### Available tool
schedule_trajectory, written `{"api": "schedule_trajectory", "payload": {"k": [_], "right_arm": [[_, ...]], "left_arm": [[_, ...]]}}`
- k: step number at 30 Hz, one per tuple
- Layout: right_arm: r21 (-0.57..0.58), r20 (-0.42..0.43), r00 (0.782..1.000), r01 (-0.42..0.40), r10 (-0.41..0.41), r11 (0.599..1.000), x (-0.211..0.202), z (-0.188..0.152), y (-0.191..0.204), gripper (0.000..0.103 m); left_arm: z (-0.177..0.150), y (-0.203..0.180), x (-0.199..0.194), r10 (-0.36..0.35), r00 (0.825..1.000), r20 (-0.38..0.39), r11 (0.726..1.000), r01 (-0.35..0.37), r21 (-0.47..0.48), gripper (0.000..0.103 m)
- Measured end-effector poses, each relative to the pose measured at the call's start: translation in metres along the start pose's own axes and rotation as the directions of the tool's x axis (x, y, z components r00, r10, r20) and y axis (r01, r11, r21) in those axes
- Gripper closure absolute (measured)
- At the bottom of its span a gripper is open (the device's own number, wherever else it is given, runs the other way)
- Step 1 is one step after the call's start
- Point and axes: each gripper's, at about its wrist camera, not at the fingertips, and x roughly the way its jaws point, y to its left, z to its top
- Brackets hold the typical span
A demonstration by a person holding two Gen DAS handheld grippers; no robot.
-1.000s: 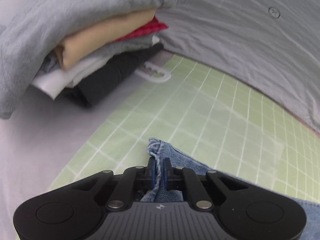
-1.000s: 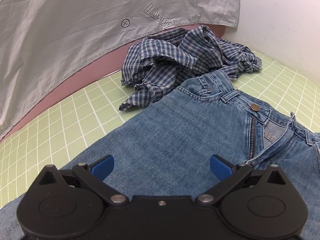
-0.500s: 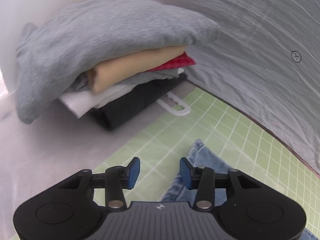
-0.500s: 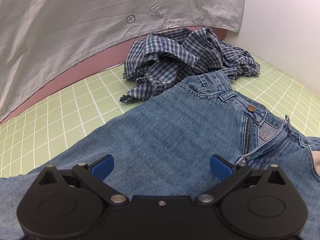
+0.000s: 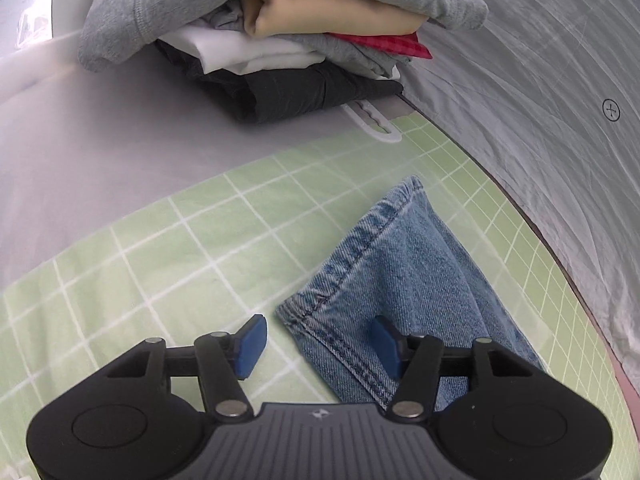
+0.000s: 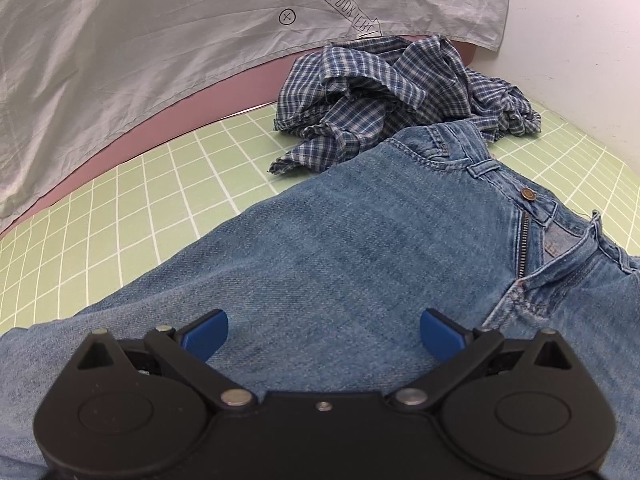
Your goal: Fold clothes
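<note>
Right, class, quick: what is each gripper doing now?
Left gripper: open, holding nothing, over the jeans hem.
Right gripper: open, empty.

Support surface is a green mat with a white grid (image 5: 168, 248), lying on a plain grey sheet (image 5: 100, 152) that shows at its far left. Directly on the mat: blue jeans (image 6: 360, 248), flat, waistband and open zip at the right end, leg hem (image 5: 360, 264) at the left end. Crumpled blue checked shirt (image 6: 384, 96) sits at far right, touching the far side of the jeans' waistband. On the grey sheet, far left: stack of folded clothes (image 5: 280, 40), black at the bottom, grey sweatshirt on top. A white plastic piece (image 5: 376, 124) pokes out from under the stack onto the mat's corner.
</note>
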Motion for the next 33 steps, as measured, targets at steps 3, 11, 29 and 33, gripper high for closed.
{"api": "schedule_trajectory", "payload": {"k": [3, 11, 29, 33], "right_arm": [[0.005, 0.007, 1.0, -0.001, 0.001, 1.0, -0.004, -0.001, -0.002, 0.0], [0.025, 0.038, 0.999, 0.012, -0.013, 1.0, -0.014, 0.004, -0.014, 0.0], [0.07, 0.025, 1.0, 0.004, -0.006, 0.998, -0.023, -0.007, -0.032, 0.0], [0.062, 0.018, 1.0, 0.015, -0.016, 0.998, -0.022, -0.008, -0.029, 0.0]], "left_arm": [[-0.002, -0.01, 0.001, 0.026, 1.0, -0.014, 0.998, -0.025, 0.051, 0.103], [0.004, 0.028, -0.041, 0.291, 0.952, 0.093, 0.935, -0.303, 0.182, 0.103], [-0.001, -0.006, 0.004, 0.029, 1.0, -0.007, 0.996, -0.028, 0.08, 0.04], [-0.001, -0.019, 0.014, 0.092, 0.995, 0.033, 0.984, -0.096, 0.151, 0.044]]}}
